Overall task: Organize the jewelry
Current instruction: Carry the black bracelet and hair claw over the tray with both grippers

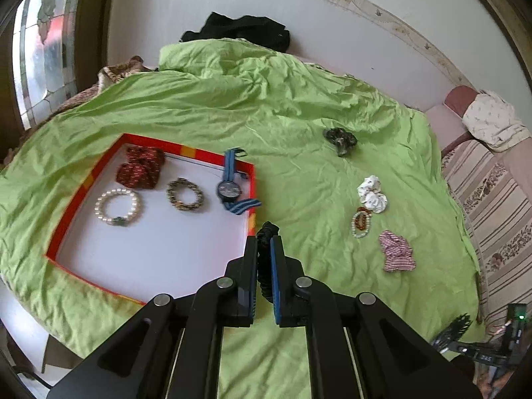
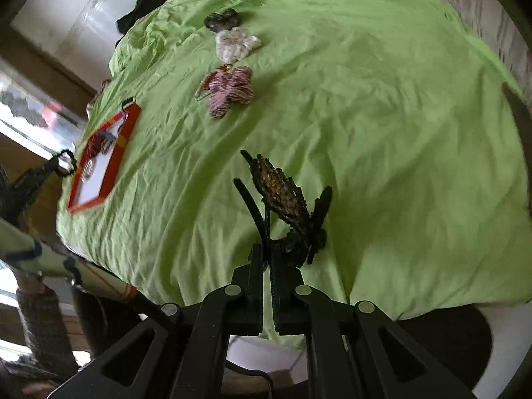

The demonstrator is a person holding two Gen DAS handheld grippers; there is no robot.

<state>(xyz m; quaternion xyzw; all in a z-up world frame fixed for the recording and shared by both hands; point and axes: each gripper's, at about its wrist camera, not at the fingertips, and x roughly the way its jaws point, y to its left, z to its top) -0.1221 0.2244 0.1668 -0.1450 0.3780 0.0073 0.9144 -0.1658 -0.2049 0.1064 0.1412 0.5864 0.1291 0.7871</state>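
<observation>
Black hair tie [image 1: 265,259] pinched left; sequined clip [image 2: 282,196] visible only right.

Lime-green sheet [image 1: 299,126]; red-rimmed white tray [image 1: 149,249]

Left gripper [image 1: 264,242] angled downward, fingers [image 1: 250,266] closed tight on a black coiled hair tie [image 1: 266,259] that sticks out past the tips. Right gripper [image 2: 266,252] pitched more steeply down, fingers [image 2: 256,266] clamped on a dark glittery butterfly clip [image 2: 286,199] standing beyond the tips.
</observation>
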